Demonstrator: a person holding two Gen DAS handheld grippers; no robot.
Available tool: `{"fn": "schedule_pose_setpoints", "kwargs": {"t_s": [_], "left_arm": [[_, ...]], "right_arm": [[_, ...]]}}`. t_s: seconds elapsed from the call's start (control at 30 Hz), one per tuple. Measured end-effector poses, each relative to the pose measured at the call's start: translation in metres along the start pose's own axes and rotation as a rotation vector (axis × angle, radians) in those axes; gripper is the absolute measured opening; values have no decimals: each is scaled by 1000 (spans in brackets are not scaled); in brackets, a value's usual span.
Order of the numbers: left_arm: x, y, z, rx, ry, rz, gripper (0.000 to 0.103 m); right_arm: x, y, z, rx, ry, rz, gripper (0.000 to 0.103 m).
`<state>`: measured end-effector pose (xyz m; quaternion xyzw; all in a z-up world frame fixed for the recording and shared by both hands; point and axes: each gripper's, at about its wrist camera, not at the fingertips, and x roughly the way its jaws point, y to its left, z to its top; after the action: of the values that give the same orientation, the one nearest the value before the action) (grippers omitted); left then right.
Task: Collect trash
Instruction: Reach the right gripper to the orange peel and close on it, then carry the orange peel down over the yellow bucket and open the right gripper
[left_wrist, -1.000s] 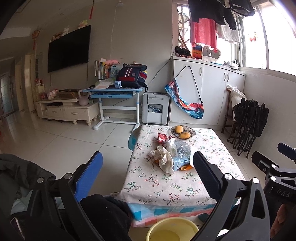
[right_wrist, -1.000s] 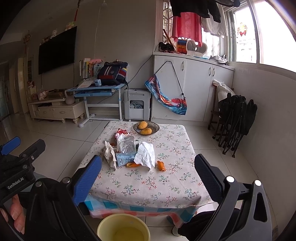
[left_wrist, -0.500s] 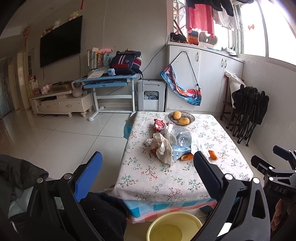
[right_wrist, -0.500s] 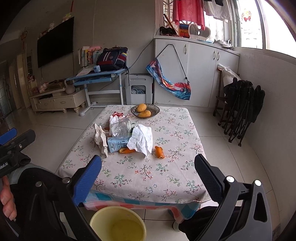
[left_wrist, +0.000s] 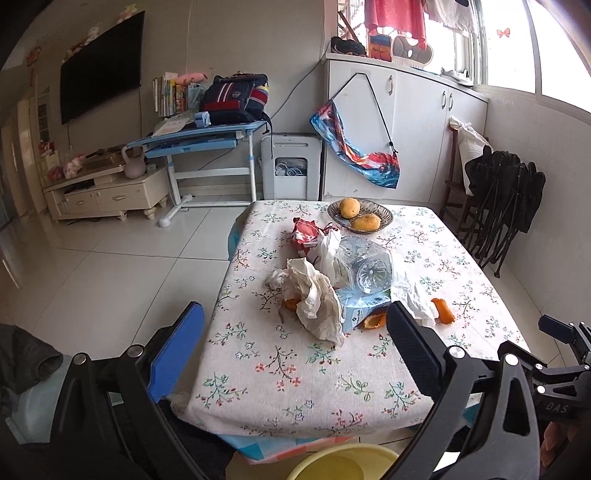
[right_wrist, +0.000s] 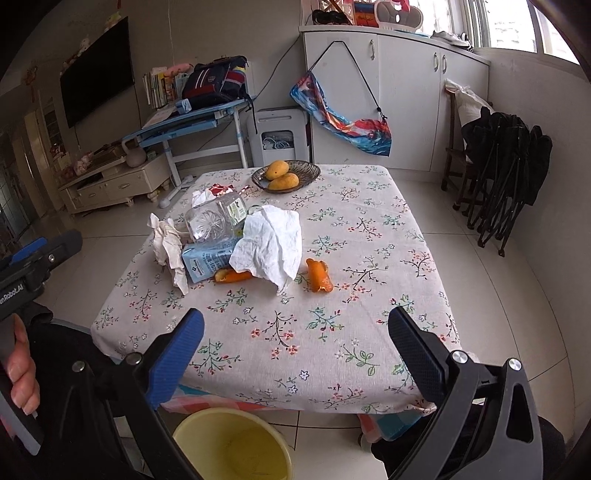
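Observation:
A heap of trash lies mid-table: crumpled tissue (left_wrist: 314, 299) (right_wrist: 168, 247), a white napkin (right_wrist: 271, 245), a clear plastic bottle (left_wrist: 365, 271) (right_wrist: 214, 219), a blue carton (left_wrist: 360, 312) (right_wrist: 208, 260), a red wrapper (left_wrist: 304, 236) and orange peels (right_wrist: 319, 275) (left_wrist: 441, 310). A yellow bin (left_wrist: 341, 463) (right_wrist: 232, 445) stands on the floor below the table's near edge. My left gripper (left_wrist: 293, 349) and right gripper (right_wrist: 295, 350) are both open and empty, held over the near edge, short of the trash.
The floral-cloth table (right_wrist: 343, 332) holds a bowl of mangoes (left_wrist: 360, 216) (right_wrist: 284, 175) at its far side. Folded black chairs (right_wrist: 506, 173) lean against the right wall. A blue desk (left_wrist: 199, 138) and white cabinets (right_wrist: 399, 107) stand behind.
Both grippers have moved forward and tilted down toward the table; the trash heap appears larger and nearer. Both stay open.

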<state>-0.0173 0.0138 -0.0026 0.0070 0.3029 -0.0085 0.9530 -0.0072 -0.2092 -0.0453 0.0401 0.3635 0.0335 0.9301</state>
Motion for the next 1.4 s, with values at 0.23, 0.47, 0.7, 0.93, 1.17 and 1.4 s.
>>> {"fn": "schedule_pose_setpoints", "kwargs": {"t_s": [0.23,0.47,0.7,0.93,1.17,1.4], "left_arm": [[76,-16,13,23,45,26,95],[139,-16,17,10,134,40,73],[161,0,10,-45,202,-82,18],[128,16,12,-89,157,-114,15],[84,30,8,-112,116,-142,15],[41,24,0,-65,83,-151,15]], "right_arm": [[45,-16,16,-3,59,-3,80],[99,-31,23,10,153,-35,57],[133,-34,18,28,224,-26,36],[128,-31,15,25,202,0,17],[98,-29,19,50,153,51,16],[55,-6,1,44,148,200,16]]}}
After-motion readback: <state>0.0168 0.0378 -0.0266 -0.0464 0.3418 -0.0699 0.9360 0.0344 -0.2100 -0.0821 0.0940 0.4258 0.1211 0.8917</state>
